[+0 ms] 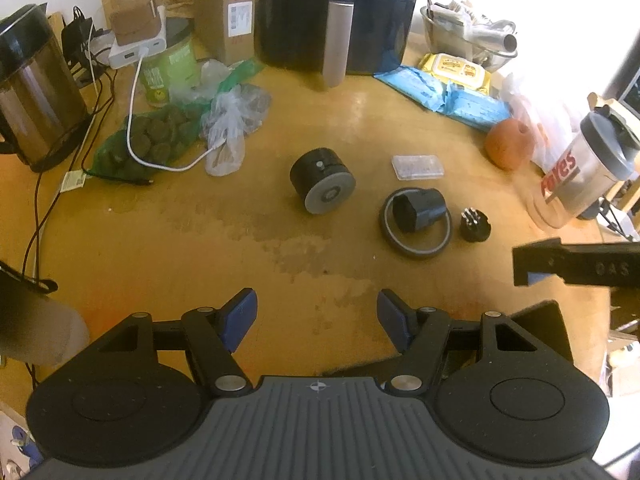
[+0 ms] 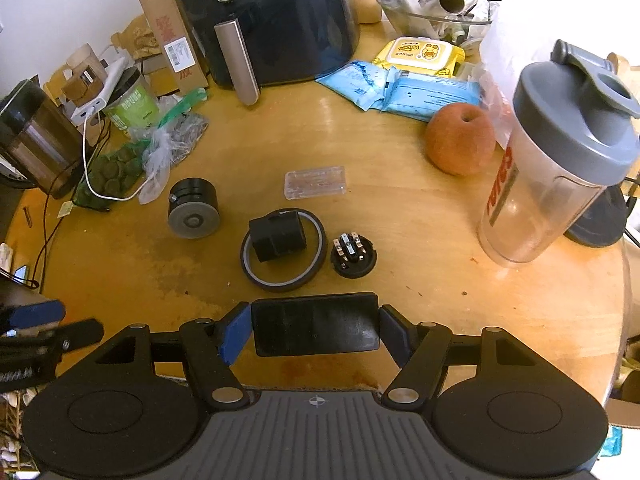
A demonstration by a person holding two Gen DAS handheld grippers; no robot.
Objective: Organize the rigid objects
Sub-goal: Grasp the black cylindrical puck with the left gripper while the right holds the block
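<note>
My right gripper (image 2: 316,330) is shut on a flat black rectangular box (image 2: 316,326), held just above the table's near edge. My left gripper (image 1: 317,318) is open and empty over bare table. Ahead lie a black cylinder with a grey end (image 1: 322,186) (image 2: 193,208), a tape ring (image 1: 416,224) (image 2: 283,256) with a black adapter (image 1: 420,209) (image 2: 278,238) lying in it, a small round black plug (image 1: 475,224) (image 2: 354,255), and a clear plastic case (image 1: 418,166) (image 2: 315,182). The right gripper's finger (image 1: 560,266) shows at the right of the left wrist view.
A round wooden table (image 1: 200,240) (image 2: 440,280) holds an air fryer (image 1: 340,12) (image 2: 272,20), kettle (image 1: 36,92), green bags (image 1: 160,136), white cable, wipes packs (image 2: 420,80), an apple (image 2: 460,138) and a shaker bottle (image 2: 560,160).
</note>
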